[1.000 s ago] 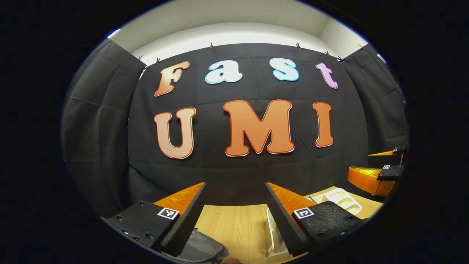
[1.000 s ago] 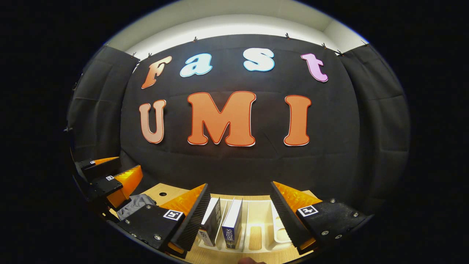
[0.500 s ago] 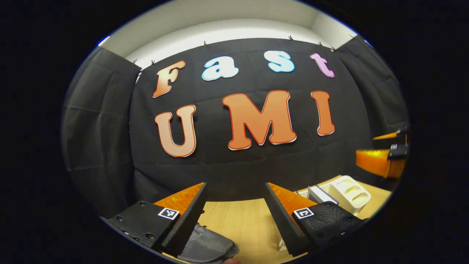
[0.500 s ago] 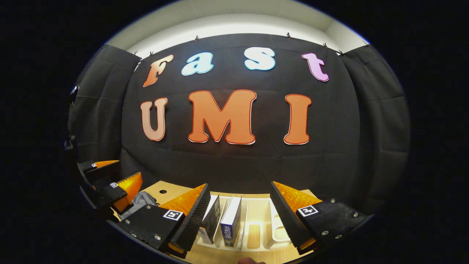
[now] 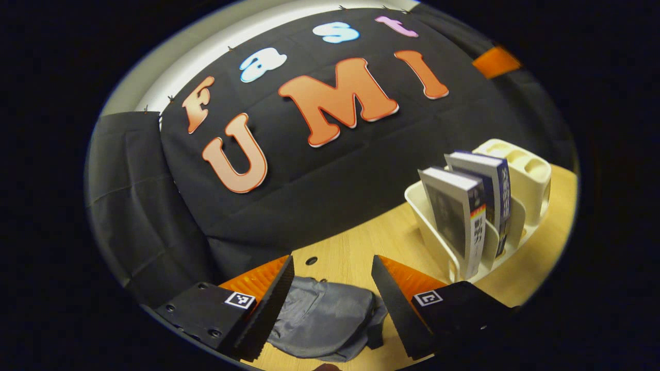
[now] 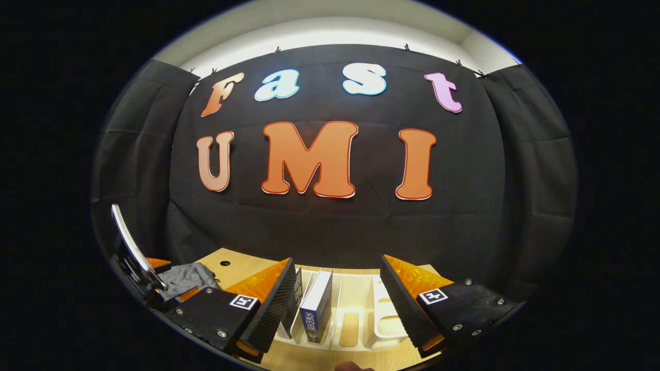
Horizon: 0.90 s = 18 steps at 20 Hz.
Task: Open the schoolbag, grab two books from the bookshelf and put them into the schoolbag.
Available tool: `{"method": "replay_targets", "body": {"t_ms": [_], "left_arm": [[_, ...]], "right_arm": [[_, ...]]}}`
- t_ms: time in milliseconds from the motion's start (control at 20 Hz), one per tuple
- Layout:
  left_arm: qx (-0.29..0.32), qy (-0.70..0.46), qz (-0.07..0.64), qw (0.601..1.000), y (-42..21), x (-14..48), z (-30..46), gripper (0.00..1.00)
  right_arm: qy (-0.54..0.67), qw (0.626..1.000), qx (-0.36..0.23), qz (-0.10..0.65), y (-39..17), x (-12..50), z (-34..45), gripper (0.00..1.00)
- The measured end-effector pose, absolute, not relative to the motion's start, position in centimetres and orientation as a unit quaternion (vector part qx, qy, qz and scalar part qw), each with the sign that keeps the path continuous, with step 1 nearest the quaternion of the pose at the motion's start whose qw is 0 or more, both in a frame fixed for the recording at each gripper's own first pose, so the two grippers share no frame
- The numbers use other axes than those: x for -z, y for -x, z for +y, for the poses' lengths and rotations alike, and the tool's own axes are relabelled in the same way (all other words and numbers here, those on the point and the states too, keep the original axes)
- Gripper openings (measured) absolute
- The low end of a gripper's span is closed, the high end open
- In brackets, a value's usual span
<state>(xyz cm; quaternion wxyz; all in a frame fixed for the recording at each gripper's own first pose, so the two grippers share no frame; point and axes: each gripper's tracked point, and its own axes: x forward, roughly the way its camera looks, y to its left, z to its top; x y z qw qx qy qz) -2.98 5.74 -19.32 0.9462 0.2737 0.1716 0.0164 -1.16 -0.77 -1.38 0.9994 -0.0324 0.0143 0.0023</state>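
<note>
A grey schoolbag (image 5: 325, 319) lies flat on the wooden table, and its zip does not show. My left gripper (image 5: 331, 263) hangs open just above and in front of the bag, fingers on either side of it without touching. Right of the bag a cream bookshelf rack (image 5: 433, 211) holds two upright books, one with a dark cover (image 5: 454, 216) and one blue (image 5: 492, 190). My right gripper (image 6: 337, 263) is open, facing the rack (image 6: 361, 309) from the front, with the blue book (image 6: 315, 308) and the dark book (image 6: 295, 296) near its left finger. The schoolbag (image 6: 188, 275) lies at far left.
The wooden table (image 5: 371, 242) has a small round hole (image 5: 311, 260) behind the bag. The rack's right slots (image 5: 526, 170) stand free of books. The left gripper's body (image 6: 135, 252) is at the left edge of the right gripper view. Black cloth closes the back and sides.
My left gripper has tipped down and rolled, so the bag now lies between its fingers and the rack with books has come into its view. The right gripper has barely moved.
</note>
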Motion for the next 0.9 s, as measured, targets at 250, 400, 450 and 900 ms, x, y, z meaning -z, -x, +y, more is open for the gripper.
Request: {"method": "replay_targets", "body": {"t_ms": [250,400,450,900], "left_arm": [[-0.012,-0.34,0.233,0.911,4.8,25.9,8.0,0.95],[-0.011,-0.372,0.272,0.888,5.6,29.4,9.5,0.95],[-0.011,-0.381,0.283,0.88,5.7,30.4,10.0,0.95],[-0.064,-0.48,0.287,0.826,5.7,33.6,14.8,0.92]], "right_arm": [[0.032,0.999,0.007,0.024,1.5,2.2,-1.3,0.97],[0.033,0.999,0.014,0.028,1.5,2.5,-1.7,0.97],[0.032,0.999,0.016,0.03,1.5,2.7,-1.7,0.97],[0.038,0.998,0.025,0.04,1.2,3.2,-1.5,0.97]]}}
